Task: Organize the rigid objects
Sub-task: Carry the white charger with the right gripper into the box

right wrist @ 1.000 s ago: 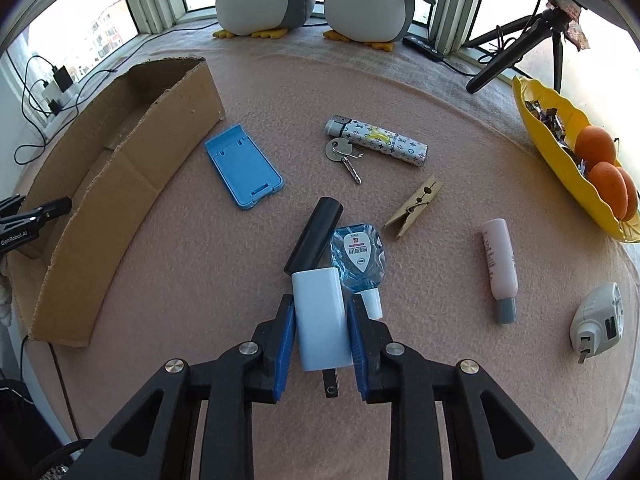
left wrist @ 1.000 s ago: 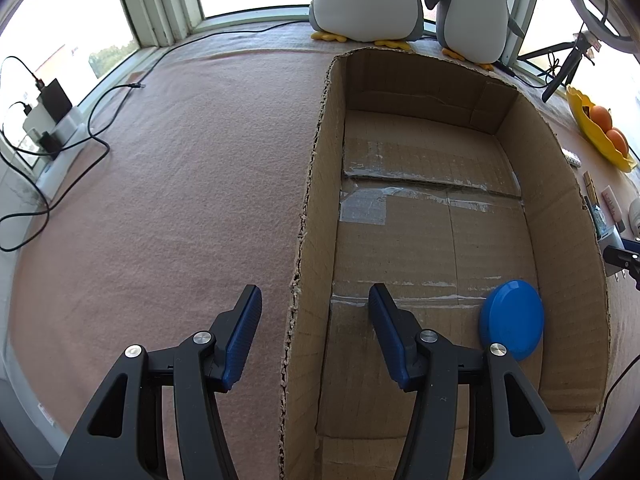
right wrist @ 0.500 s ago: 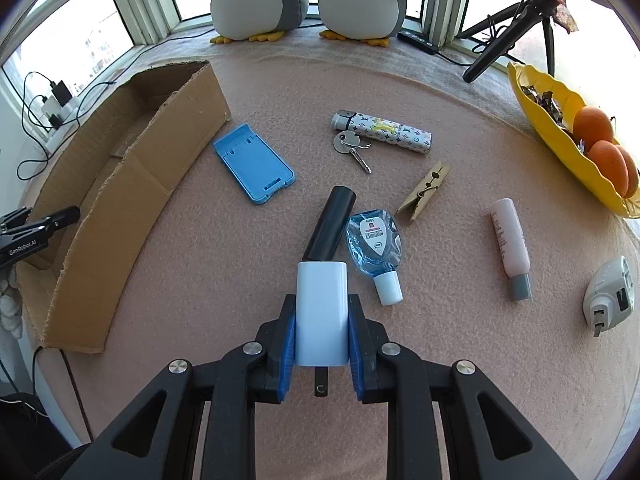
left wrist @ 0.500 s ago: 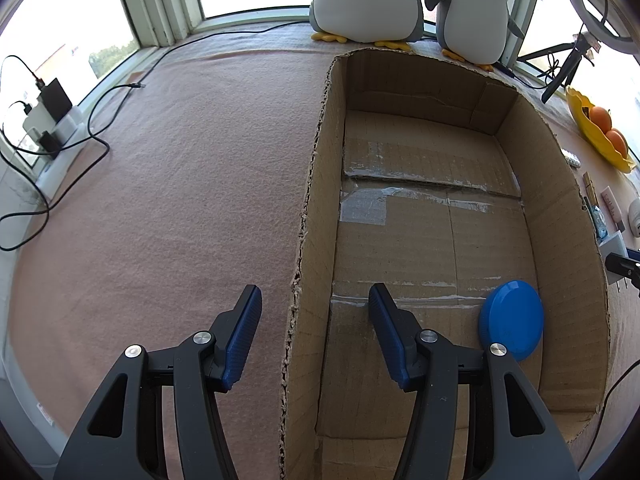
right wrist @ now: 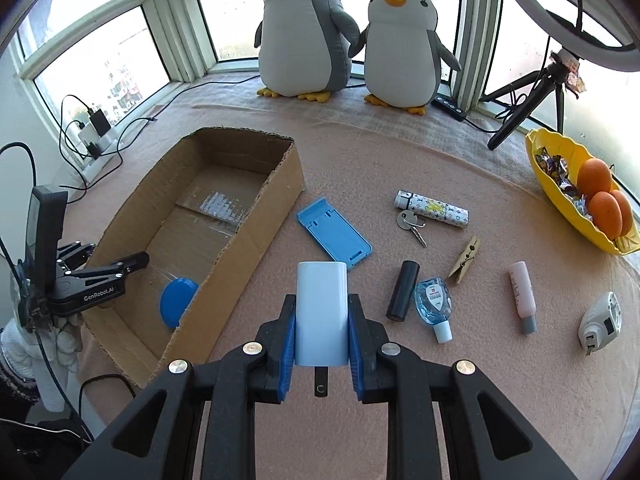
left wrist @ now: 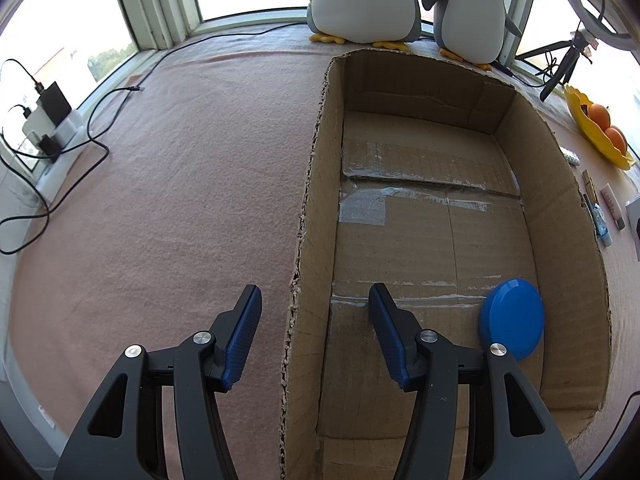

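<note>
White block (right wrist: 321,312) now lifted higher

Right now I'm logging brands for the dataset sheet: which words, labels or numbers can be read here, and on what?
"GenRobot.AI": white lettering on the black left claw body.
Round label on the clear blue liquid bottle: too small to read.
Pale pink tube: faint print, unreadable.
Monogram-patterned white cylinder: symbols only, blurred.

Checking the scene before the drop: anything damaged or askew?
The cardboard box has ragged, torn rims, worst on its left wall, with peeling tape on the floor. The blue disc leans on the right wall.
</note>
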